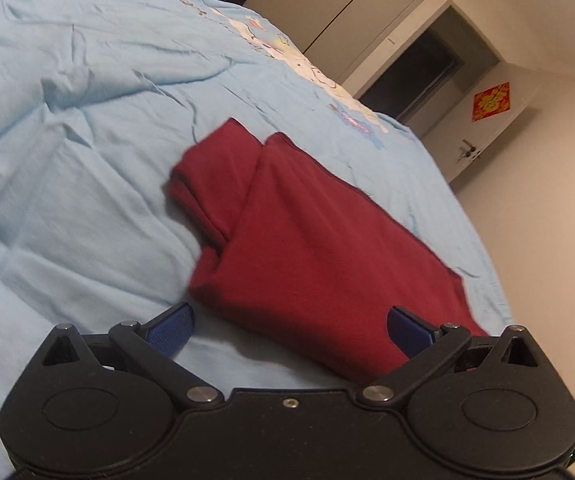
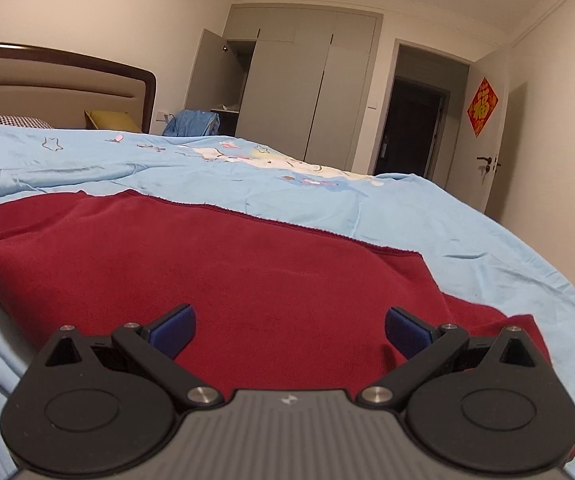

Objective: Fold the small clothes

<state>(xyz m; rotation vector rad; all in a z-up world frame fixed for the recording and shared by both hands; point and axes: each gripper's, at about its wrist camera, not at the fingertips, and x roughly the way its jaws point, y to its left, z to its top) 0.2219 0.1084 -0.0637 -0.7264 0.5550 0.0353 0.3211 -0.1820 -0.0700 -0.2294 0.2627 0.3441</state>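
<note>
Both my claws, left claw (image 1: 290,330) and right claw (image 2: 290,330), hang spread apart and empty over the red garment (image 1: 311,240) lying part-folded, I think, on the blue bed (image 1: 67,160), where a shallow pinch could drag layers loose.

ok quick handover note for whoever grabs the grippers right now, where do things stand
Left gripper: jaws open, holding nothing, hovering at the near edge of the red garment.
Right gripper: jaws open, holding nothing, low over the same garment.
The garment lies on the light blue bedsheet, already partly folded, one sleeve tucked in along its side.
Left to do: probably another fold or two to make it compact, then smooth it.
</note>
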